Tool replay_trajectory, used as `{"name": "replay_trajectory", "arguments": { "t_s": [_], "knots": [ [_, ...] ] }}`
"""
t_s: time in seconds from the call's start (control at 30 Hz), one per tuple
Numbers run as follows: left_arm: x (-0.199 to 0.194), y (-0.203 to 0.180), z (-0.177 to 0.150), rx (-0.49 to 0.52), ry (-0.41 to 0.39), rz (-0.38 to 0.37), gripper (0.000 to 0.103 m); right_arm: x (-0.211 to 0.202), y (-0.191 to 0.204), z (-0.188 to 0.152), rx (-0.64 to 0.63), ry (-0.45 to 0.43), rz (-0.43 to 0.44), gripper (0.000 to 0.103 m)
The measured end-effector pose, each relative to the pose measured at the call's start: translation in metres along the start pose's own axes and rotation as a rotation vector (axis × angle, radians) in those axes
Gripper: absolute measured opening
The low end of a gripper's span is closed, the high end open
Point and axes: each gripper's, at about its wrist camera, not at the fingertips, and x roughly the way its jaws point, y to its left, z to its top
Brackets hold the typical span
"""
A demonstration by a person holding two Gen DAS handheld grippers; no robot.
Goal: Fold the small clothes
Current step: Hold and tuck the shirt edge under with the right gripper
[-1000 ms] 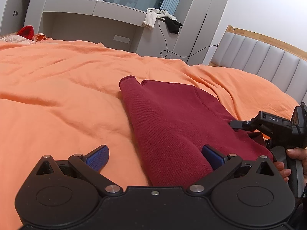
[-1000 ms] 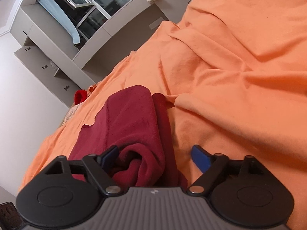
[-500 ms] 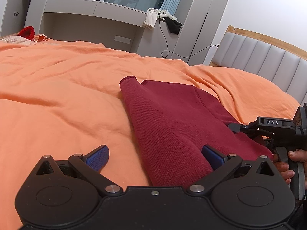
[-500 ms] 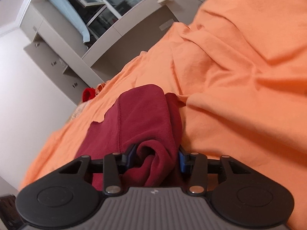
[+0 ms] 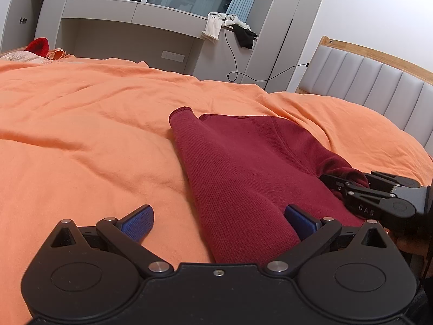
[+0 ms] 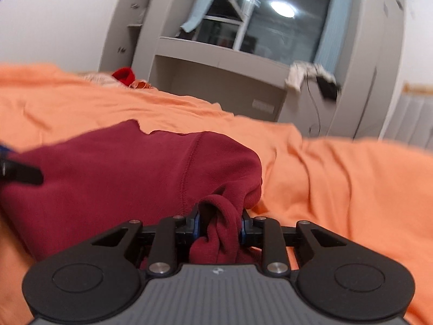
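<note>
Right tool point(image 6: 219, 224) clamped on maroon sweater point(image 5: 243, 168) bunch; left tool point(image 5: 219, 222) spread, straddling hem.

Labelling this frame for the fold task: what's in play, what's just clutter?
In play:
- maroon sweater
- right gripper, shut on a bunched part of it
- left gripper, open

Clutter:
- orange bedspread
- red item
- white cloth
- black cloth
- cable

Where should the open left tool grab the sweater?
A judgement: the near folded edge of the sweater, which already lies between the left tool's open fingers. Come straight forward and low; the right tool grips the other end.
</note>
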Motion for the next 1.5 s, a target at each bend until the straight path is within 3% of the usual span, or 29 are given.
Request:
{"name": "replay_trajectory", "arguments": {
  "t_s": [0.1, 0.27, 0.33, 0.47, 0.57, 0.73, 0.8, 0.9, 1.0, 1.5],
  "knots": [
    [0.0, 0.0, 0.0, 0.002, 0.0, 0.001, 0.103, -0.001, 0.014, 0.001, -0.09, -0.018, -0.034, 0.028],
    [0.0, 0.0, 0.001, 0.0, 0.003, -0.001, 0.103, 0.006, -0.006, 0.005, 0.059, 0.023, 0.036, 0.032],
    [0.0, 0.0, 0.001, 0.0, 0.002, -0.001, 0.103, 0.009, -0.025, 0.006, 0.195, 0.048, 0.1, 0.036],
    [0.0, -0.001, 0.0, 0.001, -0.002, 0.004, 0.103, 0.017, -0.069, -0.001, 0.535, 0.094, 0.272, 0.069],
    [0.0, -0.002, -0.001, 0.001, -0.004, 0.007, 0.103, 0.028, -0.098, -0.015, 0.825, 0.117, 0.401, 0.075],
    [-0.001, -0.003, -0.001, 0.002, -0.006, 0.01, 0.103, 0.06, -0.131, -0.045, 1.259, 0.163, 0.533, 0.073],
    [-0.001, -0.003, -0.001, 0.002, -0.006, 0.01, 0.103, 0.072, -0.135, -0.053, 1.344, 0.199, 0.55, 0.056],
    [-0.001, -0.003, -0.001, 0.002, -0.006, 0.01, 0.103, 0.083, -0.132, -0.057, 1.339, 0.245, 0.526, 0.036],
    [-0.001, -0.003, -0.001, 0.003, -0.006, 0.011, 0.103, 0.086, -0.127, -0.061, 1.306, 0.255, 0.51, 0.031],
    [0.002, -0.019, 0.041, 0.094, 0.024, 0.033, 0.103, 0.073, -0.118, -0.053, 1.169, 0.253, 0.447, 0.031]
  ]
}}
